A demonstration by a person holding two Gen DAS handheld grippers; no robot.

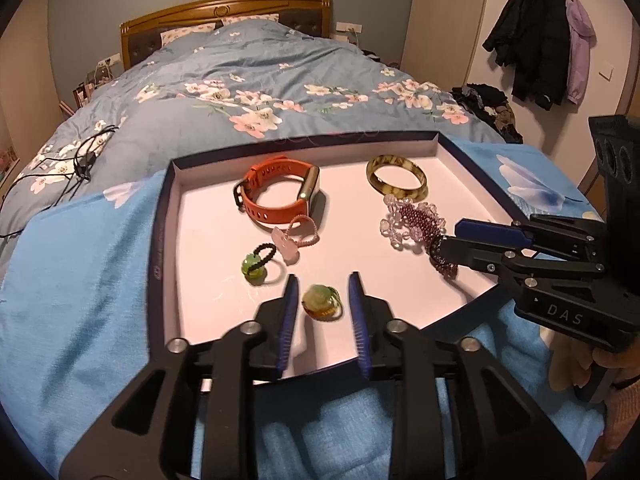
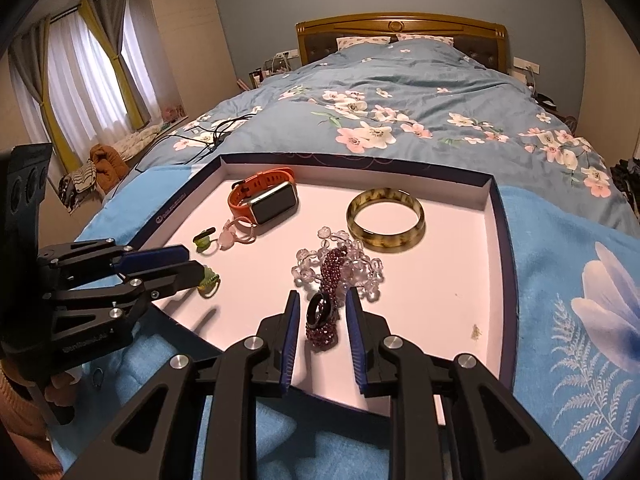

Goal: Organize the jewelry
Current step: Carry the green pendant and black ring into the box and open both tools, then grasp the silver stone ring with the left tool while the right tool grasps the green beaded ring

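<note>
A shallow white tray (image 1: pixel 224 256) with a dark rim lies on a blue towel on the bed. In it are an orange smartwatch (image 1: pixel 276 192), a brown-yellow bangle (image 1: pixel 397 177), a clear bead bracelet (image 1: pixel 394 224), a garnet bead bracelet (image 2: pixel 326 312) with a dark ring on it, a pink charm bracelet (image 1: pixel 294 238), a green charm on black beads (image 1: pixel 256 262) and a green-amber ring (image 1: pixel 322 302). My left gripper (image 1: pixel 323 284) is open, its fingers either side of the green-amber ring. My right gripper (image 2: pixel 323 300) is open around the garnet bracelet.
The blue towel (image 1: pixel 80 280) covers the bed's near end under the tray. A floral duvet (image 1: pixel 260 80) stretches to the wooden headboard. Black cables (image 1: pixel 76 160) lie on the duvet at the left. Coats (image 1: pixel 540 40) hang on the right wall.
</note>
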